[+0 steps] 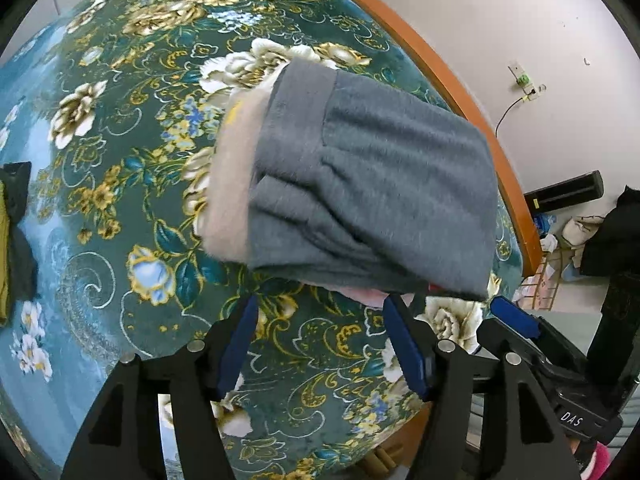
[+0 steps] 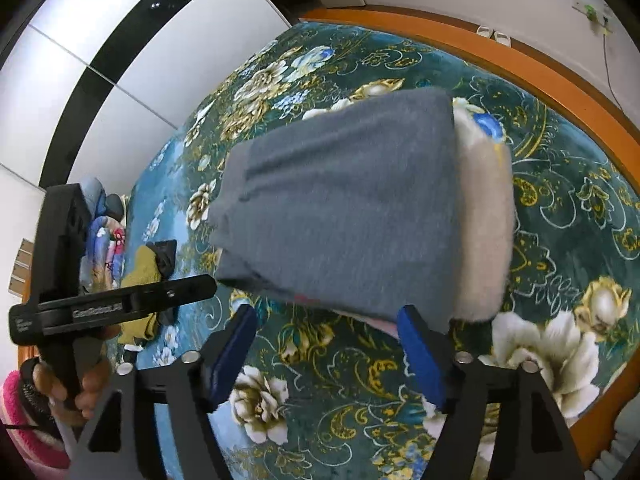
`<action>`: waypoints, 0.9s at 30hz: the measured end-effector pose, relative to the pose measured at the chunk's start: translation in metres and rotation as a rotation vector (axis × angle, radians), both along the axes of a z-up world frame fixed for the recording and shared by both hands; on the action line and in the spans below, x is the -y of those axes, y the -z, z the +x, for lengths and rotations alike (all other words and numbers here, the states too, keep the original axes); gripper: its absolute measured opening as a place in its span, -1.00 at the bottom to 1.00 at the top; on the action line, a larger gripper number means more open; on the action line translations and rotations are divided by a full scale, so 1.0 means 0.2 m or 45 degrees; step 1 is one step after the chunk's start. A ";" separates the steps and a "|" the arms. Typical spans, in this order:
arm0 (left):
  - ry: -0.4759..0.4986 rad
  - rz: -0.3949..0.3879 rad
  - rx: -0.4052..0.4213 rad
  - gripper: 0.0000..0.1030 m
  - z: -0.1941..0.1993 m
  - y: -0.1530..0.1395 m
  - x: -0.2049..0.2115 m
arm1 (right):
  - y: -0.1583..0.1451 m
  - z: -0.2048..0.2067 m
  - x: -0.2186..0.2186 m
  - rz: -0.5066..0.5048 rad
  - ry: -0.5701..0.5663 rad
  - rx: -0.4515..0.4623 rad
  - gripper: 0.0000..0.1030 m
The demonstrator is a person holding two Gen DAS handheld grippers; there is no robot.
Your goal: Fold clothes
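Observation:
A folded grey garment (image 1: pixel 372 192) with a pale fleecy lining (image 1: pixel 228 184) lies on the floral green bedspread (image 1: pixel 120 160). My left gripper (image 1: pixel 320 320) is open and empty, just short of the garment's near edge. My right gripper (image 2: pixel 326 334) is open too, its right blue pad (image 2: pixel 420 352) at the near edge of the same garment (image 2: pixel 340 208), whose lining (image 2: pixel 484 232) shows on the right. The right gripper's blue tip (image 1: pixel 514 314) shows beside mine in the left view; the left gripper's body (image 2: pixel 112 304) shows at the left of the right wrist view.
A yellow and dark pile of clothes (image 2: pixel 148 272) lies at the far left of the bed, also at the left wrist view's edge (image 1: pixel 12 240). An orange wooden bed frame (image 1: pixel 460 92) borders the bedspread. Clutter (image 1: pixel 572 232) stands on the floor by the wall.

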State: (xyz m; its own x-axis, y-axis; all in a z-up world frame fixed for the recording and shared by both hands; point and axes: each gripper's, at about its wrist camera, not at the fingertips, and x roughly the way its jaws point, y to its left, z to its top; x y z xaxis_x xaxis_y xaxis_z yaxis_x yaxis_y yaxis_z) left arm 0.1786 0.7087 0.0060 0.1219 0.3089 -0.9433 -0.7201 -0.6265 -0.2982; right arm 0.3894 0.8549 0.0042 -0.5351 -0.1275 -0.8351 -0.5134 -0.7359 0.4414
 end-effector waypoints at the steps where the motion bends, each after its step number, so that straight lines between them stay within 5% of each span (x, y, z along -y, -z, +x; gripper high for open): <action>1: 0.003 -0.006 -0.013 0.30 0.01 0.00 0.01 | 0.00 0.00 0.02 0.010 -0.006 0.006 0.51; 7: 0.017 -0.048 -0.068 0.37 0.03 -0.01 0.06 | 0.04 0.01 0.07 0.029 -0.002 0.031 0.81; 9: 0.019 -0.068 -0.074 0.59 0.04 -0.01 0.07 | 0.04 0.02 0.08 0.035 0.000 0.034 1.00; 17: -0.032 -0.067 -0.033 0.61 0.01 0.01 0.11 | 0.05 0.01 0.09 0.083 0.006 0.052 1.00; 27: -0.045 -0.080 -0.220 0.62 0.03 0.04 0.09 | 0.07 0.00 0.05 0.159 0.014 0.081 1.00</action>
